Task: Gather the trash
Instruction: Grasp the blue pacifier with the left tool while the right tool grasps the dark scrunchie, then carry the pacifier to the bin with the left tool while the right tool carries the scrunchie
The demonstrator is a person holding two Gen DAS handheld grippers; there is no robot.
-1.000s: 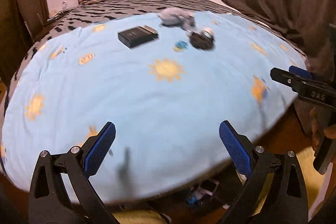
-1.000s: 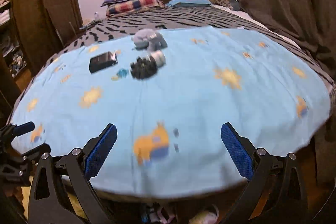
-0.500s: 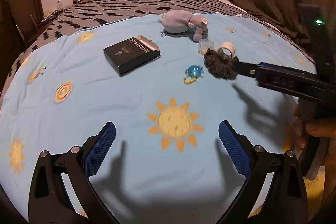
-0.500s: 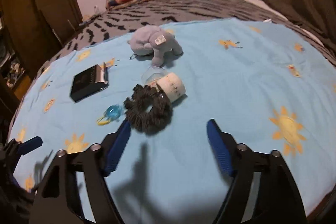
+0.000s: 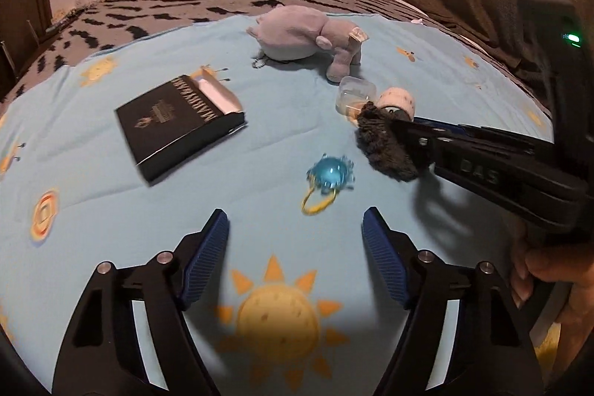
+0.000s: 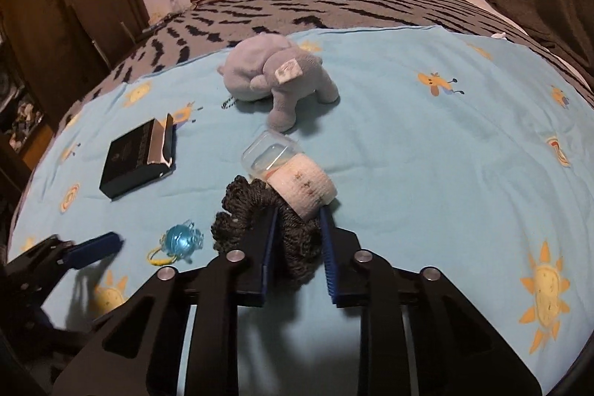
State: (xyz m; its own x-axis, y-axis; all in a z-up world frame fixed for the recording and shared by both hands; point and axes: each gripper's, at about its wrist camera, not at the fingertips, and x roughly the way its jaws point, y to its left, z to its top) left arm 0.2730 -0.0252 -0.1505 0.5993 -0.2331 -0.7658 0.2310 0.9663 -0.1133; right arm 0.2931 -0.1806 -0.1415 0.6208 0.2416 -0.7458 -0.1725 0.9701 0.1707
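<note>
Right gripper (image 6: 295,232) is closing its blue pads around the dark grey scrunchie (image 6: 256,210), which lies bunched between the jaws on the light blue sheet (image 6: 427,154); from the right wrist view the pads look to be touching the fabric, though whether the grip is firm cannot be told. A roll of white bandage tape (image 6: 304,188) rests against the scrunchie's far edge, with a small clear plastic cup (image 6: 269,153) just behind it, so the pinch would do best to stay low and centred on the scrunchie, letting the jaws finish before any lift so the tape is not dragged along or knocked away. Left gripper (image 5: 295,240) hangs over the sheet with nothing between its jaws, which are narrowing, just short of the blue keyring charm (image 5: 328,175). A black box (image 5: 180,125) and a grey plush toy (image 5: 297,36) lie farther back, apart from the grasp.
</note>
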